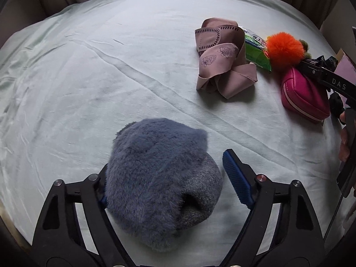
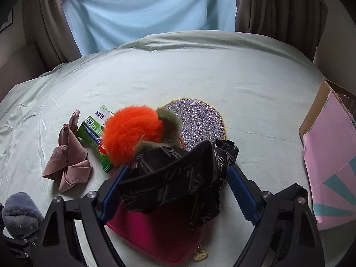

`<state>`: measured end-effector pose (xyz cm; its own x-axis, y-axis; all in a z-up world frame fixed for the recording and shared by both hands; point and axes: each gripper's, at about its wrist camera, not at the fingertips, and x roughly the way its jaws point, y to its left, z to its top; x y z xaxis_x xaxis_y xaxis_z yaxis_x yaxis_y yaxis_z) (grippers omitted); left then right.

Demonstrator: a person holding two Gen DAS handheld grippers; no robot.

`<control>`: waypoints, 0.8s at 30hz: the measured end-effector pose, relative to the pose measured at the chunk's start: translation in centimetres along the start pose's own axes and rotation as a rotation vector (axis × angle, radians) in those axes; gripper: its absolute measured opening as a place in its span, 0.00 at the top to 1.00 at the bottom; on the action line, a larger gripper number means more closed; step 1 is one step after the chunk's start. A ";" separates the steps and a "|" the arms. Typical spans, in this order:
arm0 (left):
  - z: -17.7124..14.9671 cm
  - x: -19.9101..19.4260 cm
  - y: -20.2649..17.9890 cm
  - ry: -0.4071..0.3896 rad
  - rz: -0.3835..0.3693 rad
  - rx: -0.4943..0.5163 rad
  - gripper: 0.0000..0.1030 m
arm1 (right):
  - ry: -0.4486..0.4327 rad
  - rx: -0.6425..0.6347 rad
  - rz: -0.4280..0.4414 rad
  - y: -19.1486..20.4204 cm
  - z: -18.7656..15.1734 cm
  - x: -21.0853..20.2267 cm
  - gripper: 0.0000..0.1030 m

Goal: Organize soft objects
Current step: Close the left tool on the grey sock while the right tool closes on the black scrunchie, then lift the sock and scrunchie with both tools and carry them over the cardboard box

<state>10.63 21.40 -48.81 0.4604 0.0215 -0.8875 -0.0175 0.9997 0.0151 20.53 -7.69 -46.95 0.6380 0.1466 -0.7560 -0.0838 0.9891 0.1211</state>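
Left wrist view: the left gripper (image 1: 166, 178) straddles a fuzzy blue-grey sock (image 1: 160, 178) lying on the pale green bedsheet (image 1: 89, 77). Its left pad sits against the fuzz, while the right pad (image 1: 237, 178) stands clear of it with a gap, so the jaws are open and nothing is gripped. Further back lie a crumpled pink cloth (image 1: 222, 60), a green packet (image 1: 255, 53), an orange pompom (image 1: 284, 51) and a magenta pouch (image 1: 304, 93), close together. Right wrist view: the right gripper (image 2: 178, 187) brackets a black patterned cloth (image 2: 178, 173) piled on the magenta pouch. Both blue pads appear to lie near the cloth, but contact is unclear; I cannot tell whether it is clamped. Behind are a glittery round disc (image 2: 198, 122) and, at right, a pink box (image 2: 329, 155).
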 end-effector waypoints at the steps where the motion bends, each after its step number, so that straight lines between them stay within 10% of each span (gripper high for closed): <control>1: 0.3 0.2 0.1 0.001 0.008 -0.002 0.34 | -0.002 0.002 -0.001 -0.1 0.1 0.1 0.27; 11: 1.5 0.4 0.8 -0.009 -0.007 -0.005 0.47 | 0.010 0.052 0.007 -1.8 -0.1 -0.4 0.62; 24: 4.7 -7.2 -0.1 -0.115 -0.019 -0.011 0.48 | -0.048 0.058 0.016 -1.0 2.6 -7.4 0.67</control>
<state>11.50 21.15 -40.30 0.5593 0.0045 -0.8290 -0.0174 0.9998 -0.0064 17.88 -9.78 -39.85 0.6729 0.1597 -0.7223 -0.0502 0.9840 0.1709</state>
